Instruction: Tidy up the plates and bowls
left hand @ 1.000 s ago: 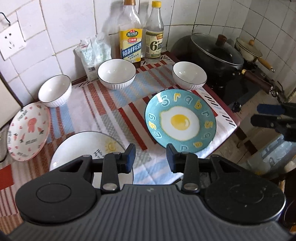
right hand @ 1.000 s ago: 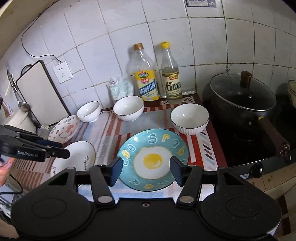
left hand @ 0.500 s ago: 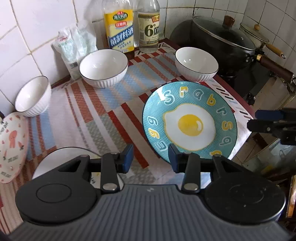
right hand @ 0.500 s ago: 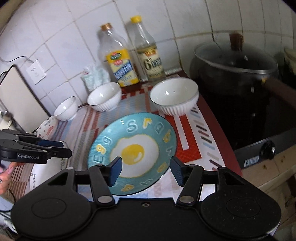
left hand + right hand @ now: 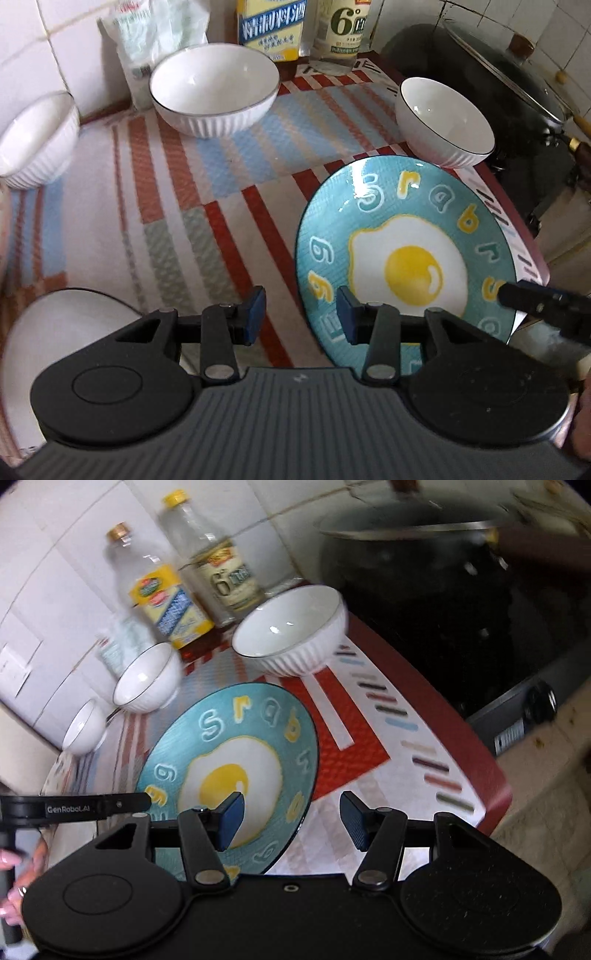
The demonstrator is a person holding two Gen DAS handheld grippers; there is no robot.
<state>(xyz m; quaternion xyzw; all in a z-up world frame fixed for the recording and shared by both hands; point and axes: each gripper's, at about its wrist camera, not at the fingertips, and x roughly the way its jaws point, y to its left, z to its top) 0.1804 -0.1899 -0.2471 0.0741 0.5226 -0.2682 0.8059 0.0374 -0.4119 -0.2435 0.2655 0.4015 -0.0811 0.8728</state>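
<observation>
1. Three white bowls are sitting along the back: one at 12 o'clock (image 5: 214, 88), one at 2 o'clock (image 5: 445, 122), one at 10 o'clock (image 5: 37, 140).
2. Two plates are showing clearly: a teal egg plate (image 5: 406, 254) and a white plate (image 5: 55, 332) at 8 o'clock.
3. Two bottles (image 5: 159, 587) (image 5: 218, 561) are standing at 12 o'clock.
4. One lidded pot (image 5: 517, 92) is sitting at 2 o'clock.

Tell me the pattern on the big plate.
Teal plate with a fried egg in the middle, ringed by letters; clearest in the left wrist view.
</observation>
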